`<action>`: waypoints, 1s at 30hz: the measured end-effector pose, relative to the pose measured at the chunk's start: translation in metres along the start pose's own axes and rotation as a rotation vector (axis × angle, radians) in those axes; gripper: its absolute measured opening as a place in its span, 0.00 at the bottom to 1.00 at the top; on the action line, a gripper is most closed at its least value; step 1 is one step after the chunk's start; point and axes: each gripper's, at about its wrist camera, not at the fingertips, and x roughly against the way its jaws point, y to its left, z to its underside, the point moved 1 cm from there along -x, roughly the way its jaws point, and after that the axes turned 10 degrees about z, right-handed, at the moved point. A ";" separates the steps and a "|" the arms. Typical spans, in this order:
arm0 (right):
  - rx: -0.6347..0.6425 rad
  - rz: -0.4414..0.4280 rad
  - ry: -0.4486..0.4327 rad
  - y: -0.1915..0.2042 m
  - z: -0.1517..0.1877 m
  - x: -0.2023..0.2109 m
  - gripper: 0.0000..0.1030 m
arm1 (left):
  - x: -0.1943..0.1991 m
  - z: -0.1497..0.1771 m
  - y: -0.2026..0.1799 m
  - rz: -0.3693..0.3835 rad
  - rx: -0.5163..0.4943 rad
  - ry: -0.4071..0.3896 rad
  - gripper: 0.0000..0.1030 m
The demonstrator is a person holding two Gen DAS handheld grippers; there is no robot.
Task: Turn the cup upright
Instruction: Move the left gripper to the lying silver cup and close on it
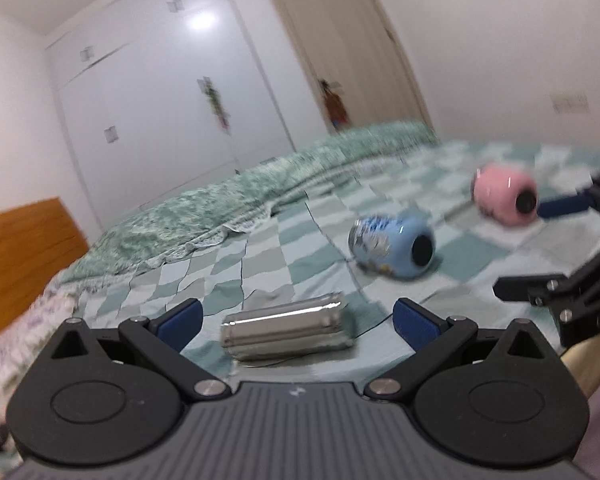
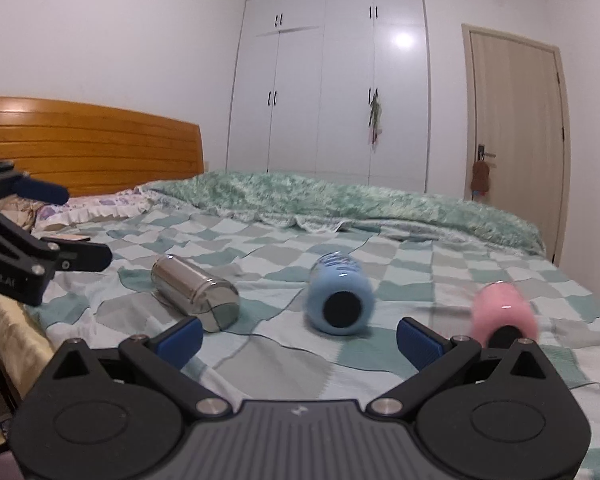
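Steel cup, shiny and cylindrical, lies on its side on the checked bed, just ahead between the left claw's wide-spread, empty fingers. Right claw gapes empty too.

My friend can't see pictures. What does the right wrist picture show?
Three cups lie tipped over on a checked bedspread: a silver cup, a blue cup and a pink cup. The open right gripper faces them, holding nothing, and the left gripper shows at the left edge.
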 end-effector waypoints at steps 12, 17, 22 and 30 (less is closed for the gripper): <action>0.003 0.035 0.110 0.048 -0.015 -0.068 1.00 | -0.080 0.014 0.037 0.111 -0.377 0.195 1.00; -0.003 0.044 0.153 0.052 -0.014 -0.091 1.00 | -0.115 0.025 0.040 0.155 -0.555 0.253 1.00; 0.014 0.051 0.171 0.054 -0.011 -0.105 1.00 | -0.149 0.039 0.035 0.202 -0.738 0.271 1.00; 0.030 0.059 0.212 0.058 -0.010 -0.122 1.00 | -0.190 0.054 0.033 0.293 -0.926 0.263 0.95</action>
